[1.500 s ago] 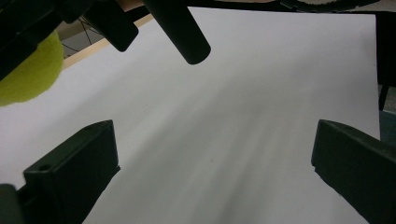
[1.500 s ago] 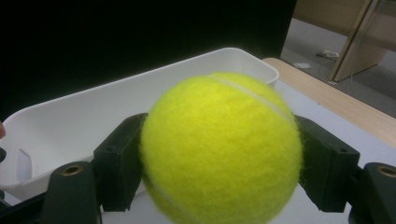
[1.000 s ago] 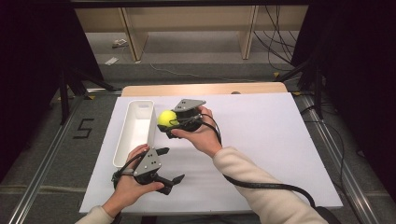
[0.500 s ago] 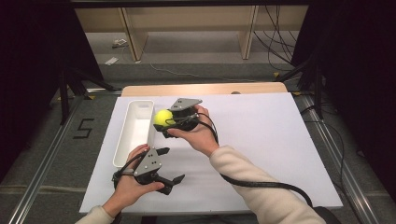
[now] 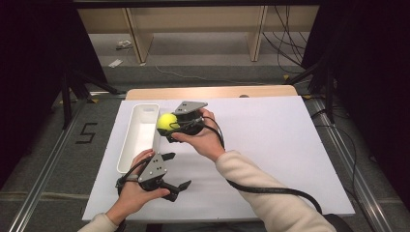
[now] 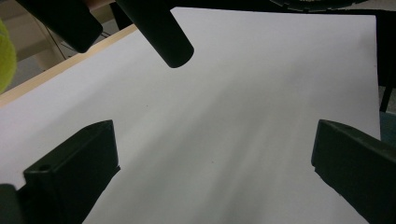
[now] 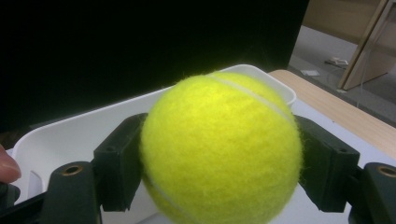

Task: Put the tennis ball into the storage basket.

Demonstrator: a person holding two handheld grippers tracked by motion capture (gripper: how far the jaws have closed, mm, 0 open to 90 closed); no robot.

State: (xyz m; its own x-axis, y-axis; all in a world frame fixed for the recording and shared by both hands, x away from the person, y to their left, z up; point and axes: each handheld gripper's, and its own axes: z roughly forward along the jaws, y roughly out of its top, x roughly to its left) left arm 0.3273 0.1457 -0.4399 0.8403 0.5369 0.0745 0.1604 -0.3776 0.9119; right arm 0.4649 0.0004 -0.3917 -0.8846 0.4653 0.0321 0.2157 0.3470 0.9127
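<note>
High view: the right gripper (image 5: 170,126) pinches a yellow tennis ball (image 5: 167,121) between its jaws, held just above the right rim of a long white tray (image 5: 129,150) that lies at the left side of the white table (image 5: 270,145). In the right gripper view the ball (image 7: 219,149) sits squarely between the two black jaws, both pressing on its sides, with the tray's (image 7: 70,130) white wall and hollow straight behind it and nothing between ball and tray. The left gripper (image 5: 175,171) rests low near the table's front edge, just below the tray's near end, its jaws spread wide with nothing between them. In the left gripper view those jaws frame bare white table (image 6: 233,130), the right gripper's black parts hang above, and a sliver of the ball (image 6: 5,56) shows at the left edge. A wooden strip (image 5: 208,92) borders the table's far side; beyond it stand wooden shelf legs (image 5: 136,34) and loose cables (image 5: 285,38) on the floor.
</note>
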